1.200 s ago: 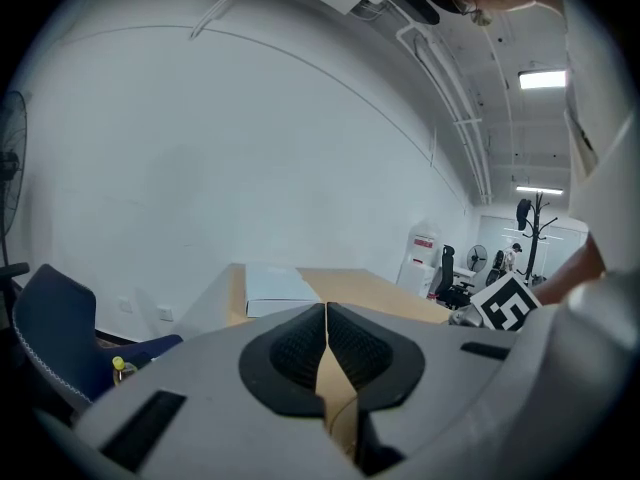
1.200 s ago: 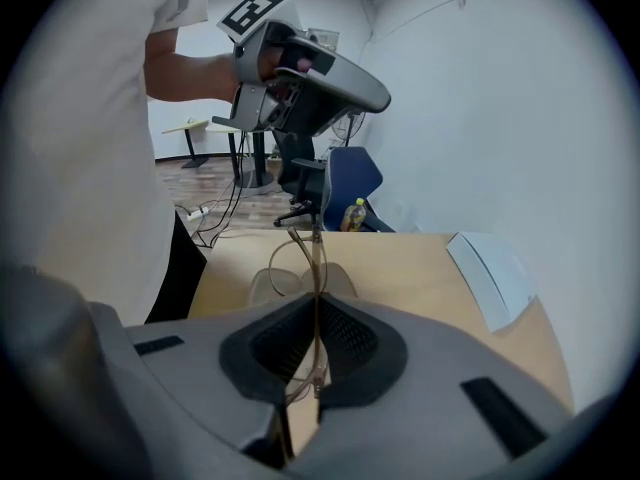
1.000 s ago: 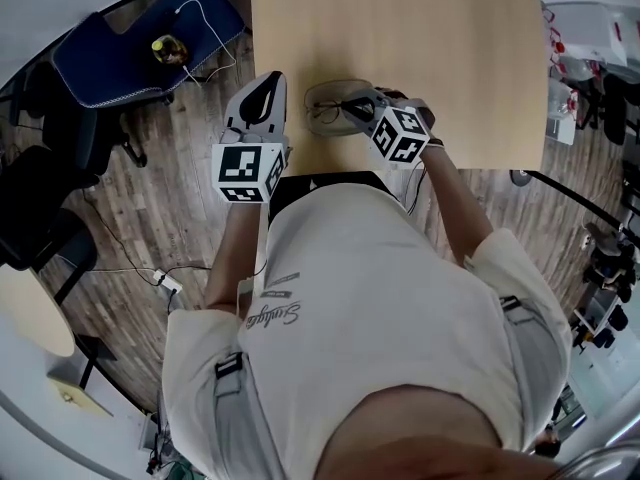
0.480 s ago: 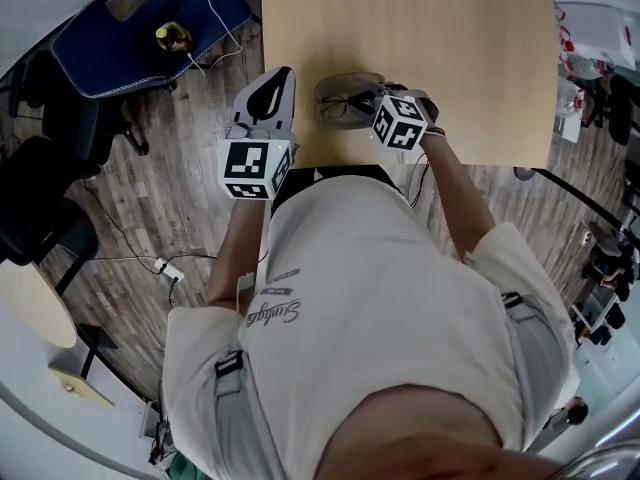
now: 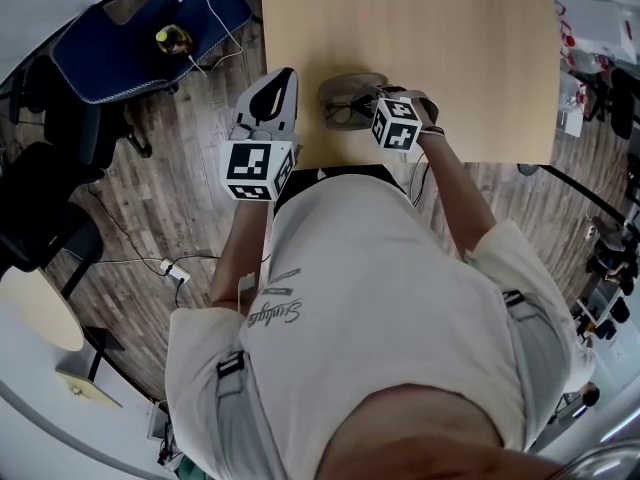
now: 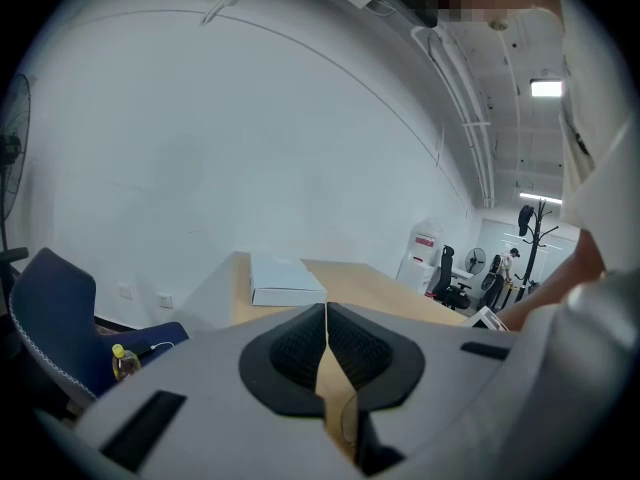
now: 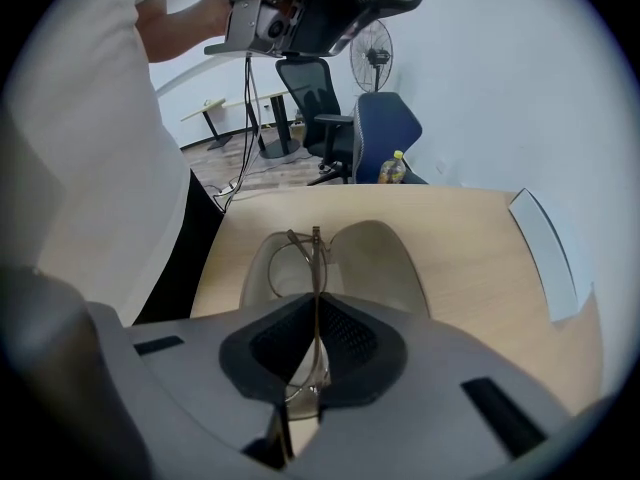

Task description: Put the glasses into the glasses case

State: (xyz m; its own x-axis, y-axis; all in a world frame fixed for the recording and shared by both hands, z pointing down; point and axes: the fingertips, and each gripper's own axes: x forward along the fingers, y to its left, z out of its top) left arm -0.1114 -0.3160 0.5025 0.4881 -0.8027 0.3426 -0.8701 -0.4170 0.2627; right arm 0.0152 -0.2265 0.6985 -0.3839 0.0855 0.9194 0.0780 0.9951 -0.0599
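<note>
An open grey glasses case (image 5: 345, 90) (image 7: 375, 263) lies near the table's front edge. Thin wire-framed glasses (image 7: 298, 268) (image 5: 350, 110) are pinched between the pads of my right gripper (image 5: 372, 106) (image 7: 316, 313), which is shut on them; the frame juts forward over the case's hollow. My left gripper (image 5: 274, 86) (image 6: 326, 340) hangs off the table's left edge beside the case, its jaws shut with nothing between them.
The wooden table (image 5: 450, 48) carries a flat white box (image 6: 285, 280) (image 7: 545, 253) at its far end. A blue chair (image 5: 130, 43) with a yellow bottle (image 5: 172, 38) stands to the left; cables cross the floor. A black office chair and a fan (image 7: 372, 43) stand behind.
My right gripper has drawn slightly toward the table's front edge with the glasses. The left gripper has hardly moved.
</note>
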